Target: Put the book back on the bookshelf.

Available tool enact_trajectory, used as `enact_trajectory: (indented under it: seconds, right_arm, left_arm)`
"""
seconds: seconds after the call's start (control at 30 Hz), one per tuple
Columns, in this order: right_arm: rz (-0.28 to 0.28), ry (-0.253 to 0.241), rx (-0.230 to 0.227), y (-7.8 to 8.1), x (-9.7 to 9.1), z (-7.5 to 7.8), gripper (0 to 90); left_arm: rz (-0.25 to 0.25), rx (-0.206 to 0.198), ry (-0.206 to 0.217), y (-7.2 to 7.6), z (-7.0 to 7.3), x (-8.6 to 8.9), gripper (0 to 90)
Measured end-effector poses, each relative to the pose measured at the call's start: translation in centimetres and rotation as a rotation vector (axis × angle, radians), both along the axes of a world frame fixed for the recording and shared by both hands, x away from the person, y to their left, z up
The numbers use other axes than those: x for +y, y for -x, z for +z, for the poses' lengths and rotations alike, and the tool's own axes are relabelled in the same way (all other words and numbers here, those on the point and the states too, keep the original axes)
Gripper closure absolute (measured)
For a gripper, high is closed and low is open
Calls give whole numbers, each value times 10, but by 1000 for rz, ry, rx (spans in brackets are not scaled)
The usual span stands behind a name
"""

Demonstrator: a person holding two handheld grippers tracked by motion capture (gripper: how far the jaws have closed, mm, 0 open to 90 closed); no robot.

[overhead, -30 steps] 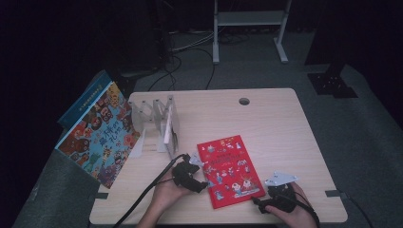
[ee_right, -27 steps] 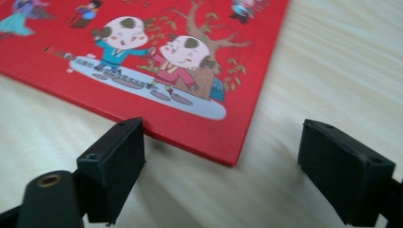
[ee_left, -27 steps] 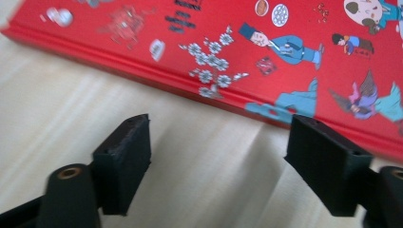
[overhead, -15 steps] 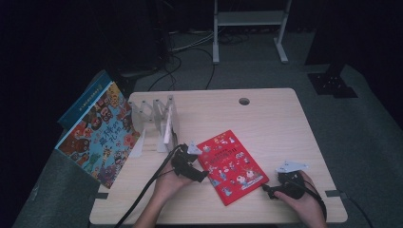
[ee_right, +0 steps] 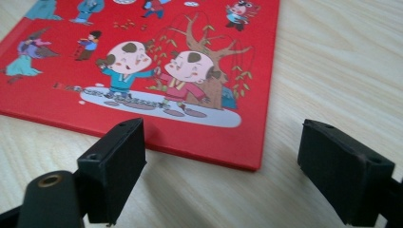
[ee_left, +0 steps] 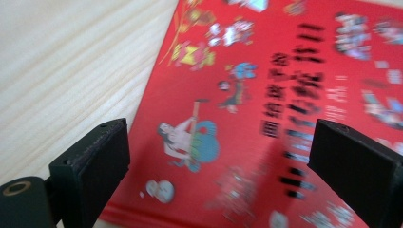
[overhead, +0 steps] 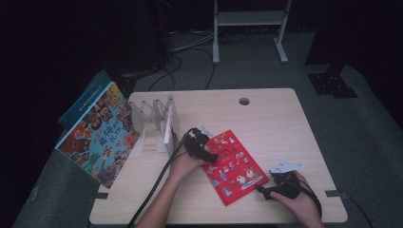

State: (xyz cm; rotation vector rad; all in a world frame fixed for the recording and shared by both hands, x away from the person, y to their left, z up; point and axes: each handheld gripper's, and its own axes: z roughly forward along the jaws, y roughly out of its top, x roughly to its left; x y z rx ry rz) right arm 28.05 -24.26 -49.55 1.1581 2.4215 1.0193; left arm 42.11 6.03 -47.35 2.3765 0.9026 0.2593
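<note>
Red picture book (ee_left: pixel 266 118) flat on the bench: columns of black Chinese characters printed on its cover, too blurred in the left gripper view to make out. Big illustrated book (overhead: pixel 97 135) leaning at the bench's left edge: large Chinese title characters across its cover, too small in the high view to read. No brands, numbers or signs legible.

A pale wooden worktop (overhead: pixel 275 118) is carrying a red book (overhead: pixel 233 166), lying flat. A clear rack (overhead: pixel 159 121) is standing at its left, with a large picture book (overhead: pixel 97 133) leaning beside it
</note>
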Motion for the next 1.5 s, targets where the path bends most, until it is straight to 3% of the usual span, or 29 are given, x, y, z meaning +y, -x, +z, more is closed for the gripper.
enact_trajectory:
  seconds: [0.07, 0.13, 0.23, 0.47, 1.0, 1.33, 1.5]
  right_arm:
    - [5, -2, 2, 0, 1, 0, 150]
    - [13, -3, 6, 1, 2, -1, 147]
    - [28, 8, -5, 3, 3, -2, 145]
    - [47, 20, -13, 3, 2, -3, 134]
    - [131, 10, -38, 3, -9, -5, 139]
    - [180, 15, -40, -1, -10, -5, 132]
    - [192, 21, -33, -5, -7, -4, 127]
  left_arm:
    - [9, -1, 4, -2, -2, 0, 36]
    - [6, 34, 20, -6, -5, 1, 35]
    - [4, 34, 35, -4, -6, 4, 31]
    - [-8, 42, 24, 3, -6, 7, 31]
    - [12, 53, 14, 38, -5, 18, 21]
    - [10, 63, -9, 65, -4, 34, 14]
    - [17, 61, -1, 76, -5, 43, 14]
